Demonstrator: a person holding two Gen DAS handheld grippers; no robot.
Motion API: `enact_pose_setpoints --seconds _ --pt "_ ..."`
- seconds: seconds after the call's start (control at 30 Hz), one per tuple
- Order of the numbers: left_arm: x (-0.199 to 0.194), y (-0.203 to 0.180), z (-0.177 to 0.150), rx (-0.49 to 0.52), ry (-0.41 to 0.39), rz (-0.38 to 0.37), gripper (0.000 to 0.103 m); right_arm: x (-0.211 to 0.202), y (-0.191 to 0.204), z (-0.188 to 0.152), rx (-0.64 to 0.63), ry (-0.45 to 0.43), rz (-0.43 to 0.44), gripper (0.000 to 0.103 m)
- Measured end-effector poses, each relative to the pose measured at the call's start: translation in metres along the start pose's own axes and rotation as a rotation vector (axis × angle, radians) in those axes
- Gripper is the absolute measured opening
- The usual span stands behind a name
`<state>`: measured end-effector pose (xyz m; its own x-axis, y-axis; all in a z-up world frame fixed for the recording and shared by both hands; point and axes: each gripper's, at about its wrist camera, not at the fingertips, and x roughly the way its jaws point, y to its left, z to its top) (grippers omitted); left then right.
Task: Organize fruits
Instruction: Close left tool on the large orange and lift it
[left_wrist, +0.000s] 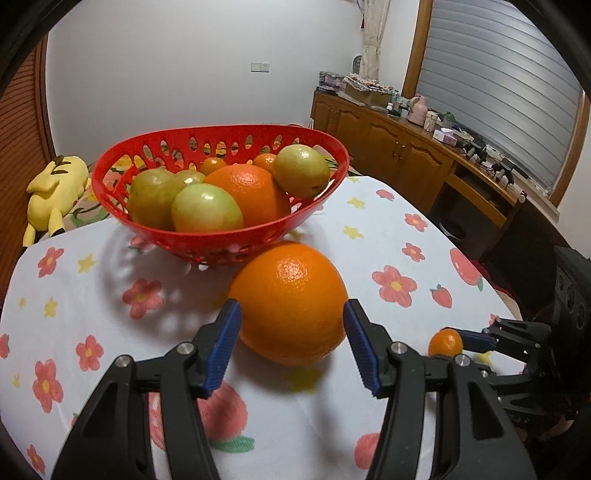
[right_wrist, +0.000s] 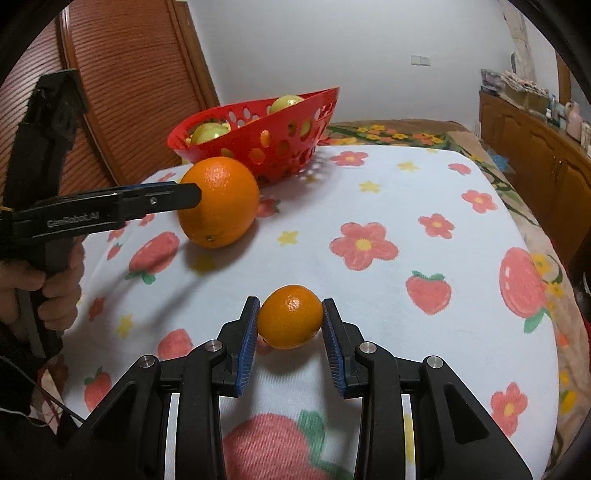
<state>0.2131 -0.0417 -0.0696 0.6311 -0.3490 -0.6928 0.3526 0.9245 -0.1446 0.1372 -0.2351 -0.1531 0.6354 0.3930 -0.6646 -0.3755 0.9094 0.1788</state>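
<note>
i am running both grippers over a table (right_wrist: 424, 206) covered in a flowered cloth, with the red basket (left_wrist: 325, 201) standing at its far side.

left gripper (left_wrist: 291, 317): it is holding the big orange (left_wrist: 291, 299) between its blue pads. both pads are sitting against the fruit's flanks, so i am reading this as a grip, jaws set wide around the fruit. in the right wrist view the orange appears to be clear of the cloth, with its shadow lying below it, just in front of the basket.

right gripper (right_wrist: 290, 314): it is clamping the small orange (right_wrist: 290, 317), a mandarin by its size, with a pad pressing on each side. the fruit is hanging over the cloth near the table's middle, well apart from the basket.

progress: the basket is already carrying several green fruits (left_wrist: 207, 214), one large orange (left_wrist: 251, 192) and at least two small ones at the back. i am seeing no other loose fruit on the cloth in either view. i am judging the job as nearly finished: the two held fruits are the only pieces left.

remaining steps: i am planning to bring each fruit over the rim and release it low onto the pile. the heap is sitting high, so a dropped orange could roll out.
</note>
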Motion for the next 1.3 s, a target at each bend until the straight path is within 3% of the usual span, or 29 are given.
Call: enact_pose_setpoints --seconds 0.33,0.53,0.73,1.3 --pt "0.023 -0.005 0.005 0.047 0.015 0.078 0.078 -0.002 0.004 -0.002 -0.017 -0.014 -0.002 0.033" --pt "0.036 -0.005 0.007 0.050 0.035 0.091 0.084 -0.002 0.003 -0.002 -0.020 -0.015 0.001 0.033" --pt "0.055 0.000 0.007 0.028 0.086 0.075 0.085 -0.001 0.005 -0.002 -0.027 -0.018 -0.001 0.033" --pt "0.028 0.012 -0.019 0.003 0.051 0.025 0.083 0.000 0.006 -0.003 -0.037 -0.017 -0.001 0.033"
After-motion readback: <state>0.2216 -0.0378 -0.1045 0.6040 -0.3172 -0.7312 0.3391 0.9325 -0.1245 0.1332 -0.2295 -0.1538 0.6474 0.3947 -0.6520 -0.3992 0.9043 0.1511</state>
